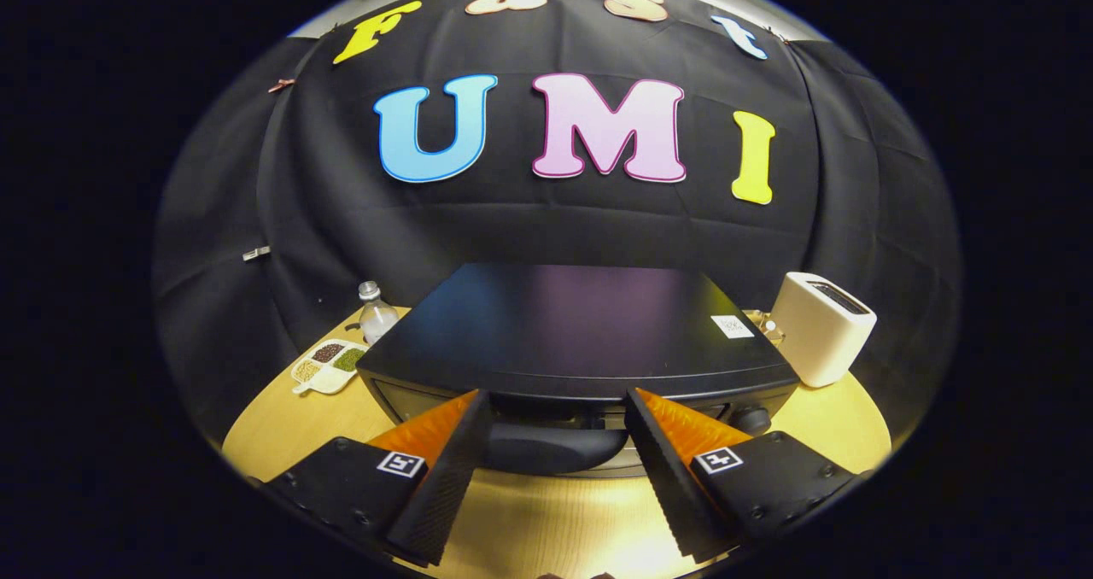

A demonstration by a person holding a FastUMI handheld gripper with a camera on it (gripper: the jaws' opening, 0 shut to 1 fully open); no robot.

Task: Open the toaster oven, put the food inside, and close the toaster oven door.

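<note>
Right up close, the gripper [555, 408] has its two fingers [444, 476] spread wide, one on each side of the dark door handle [551, 447] of the toaster oven [572, 331]. That handle sits in the gap between the fingertips, and neither finger can be seen pressing on it, so nothing is gripped. Below the fingers runs the pale wooden table [546, 519], bare in front of the oven.

Now the toaster oven itself: a black box just beyond the fingertips, its flat top catching a soft sheen, its door closed with the handle up near the top edge. A knob [751, 418] shows at the oven's right front corner, just past the right finger. On the top of the oven, toward its right rear, lies a small white sticker [732, 326].

To the right of the oven stands a cream slot toaster [821, 327], close beside it. To the left of the oven, a white divided tray [327, 365] with grains and seeds rests on the table, and just behind that tray, near the oven's rear left corner, a clear plastic bottle [376, 312] stands upright.
</note>
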